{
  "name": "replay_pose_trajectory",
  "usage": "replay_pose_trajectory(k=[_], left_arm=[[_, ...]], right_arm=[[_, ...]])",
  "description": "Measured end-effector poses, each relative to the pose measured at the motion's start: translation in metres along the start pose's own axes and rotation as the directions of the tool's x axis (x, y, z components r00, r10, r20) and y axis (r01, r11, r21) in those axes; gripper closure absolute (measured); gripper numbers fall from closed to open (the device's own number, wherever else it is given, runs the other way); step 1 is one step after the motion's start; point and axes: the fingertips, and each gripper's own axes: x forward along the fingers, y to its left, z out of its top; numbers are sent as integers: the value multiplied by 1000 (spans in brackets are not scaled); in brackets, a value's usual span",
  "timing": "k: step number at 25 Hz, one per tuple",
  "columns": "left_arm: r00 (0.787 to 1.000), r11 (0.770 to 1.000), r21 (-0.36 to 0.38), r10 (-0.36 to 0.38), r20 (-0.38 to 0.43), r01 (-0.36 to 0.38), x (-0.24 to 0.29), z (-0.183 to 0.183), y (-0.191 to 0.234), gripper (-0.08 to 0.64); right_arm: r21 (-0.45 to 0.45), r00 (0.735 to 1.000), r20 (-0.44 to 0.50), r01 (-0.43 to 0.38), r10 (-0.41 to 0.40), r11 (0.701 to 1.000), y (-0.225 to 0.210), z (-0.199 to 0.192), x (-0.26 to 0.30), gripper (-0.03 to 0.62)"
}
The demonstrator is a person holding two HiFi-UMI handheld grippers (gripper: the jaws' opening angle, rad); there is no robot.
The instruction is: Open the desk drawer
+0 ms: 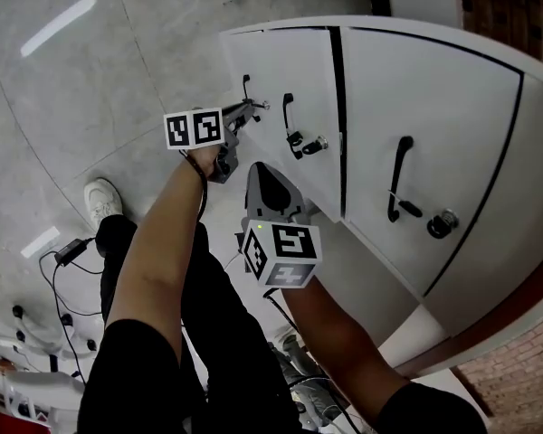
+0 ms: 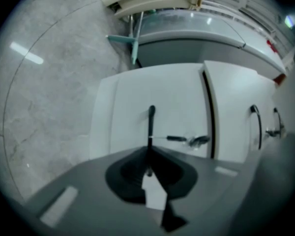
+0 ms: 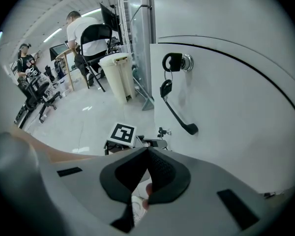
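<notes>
drawer (image 2: pixel 172 97): the white front at the left end of the table (image 2: pixel 102 117), first in a row of fronts. It appears closed, its face level with the neighbouring front (image 2: pixel 233 107) across a dark seam.
drawer handle (image 2: pixel 151 122): a thin black bar standing upright on that front. A key (image 2: pixel 189 140) sits in the lock just beside it, to its right.
left claw (image 2: pixel 148 151): its jaws are drawn together on the lower part of the drawer handle, which runs down between the pads. It holds nothing else.
progress: the grip on the drawer handle looks made, but no pull shows yet, since the drawer does not stand out from the row. By this reading the whole opening stroke is left, a straight draw back from the front until the drawer slides out.
left arm (image 1: pixel 158 242): stretched forward from the body. Its claw is close to level and points squarely at the front.
right claw (image 3: pixel 147 151): its jaws are together, with nothing between them, and it touches nothing.
right arm (image 1: pixel 344 333): bent and kept near the body. Its claw is tilted downward, short of the white fronts and apart from another black handle (image 3: pixel 179 117). It seems idle for this step.
floor (image 1: pixel 90 80): grey and glossy, running under and beside the table.
</notes>
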Motion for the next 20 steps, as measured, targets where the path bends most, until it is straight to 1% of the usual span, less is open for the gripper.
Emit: replay_pose_trajectory(k=[2, 5, 8, 11, 17, 20], left_arm=[[1000, 1000, 16, 9, -19, -9, -1, -1, -1, 546], [999, 1000, 16, 24, -34, -23, -8, -3, 1, 546], [999, 999, 6, 42, -32, -42, -25, -4, 7, 546], [996, 996, 6, 84, -26, -84, -49, -4, 15, 546], [990, 990, -12, 142, -22, -143, -93, -7, 28, 546], [987, 987, -28, 160, -15, -161, -103, -5, 30, 540]], right_arm=[[-1, 1000, -1, -5, 5, 1000, 3, -1, -3, 601], [-3, 1000, 5, -8, 8, 1000, 5, 2, -6, 601], [-6, 1000, 21, -8, 8, 1000, 4, 11, -8, 601], [-6, 999, 36, -6, 7, 1000, 5, 19, -8, 601], [-6, 999, 39, -10, 10, 1000, 17, 26, -14, 601], [-11, 999, 33, -23, 23, 1000, 24, 24, -15, 601]])
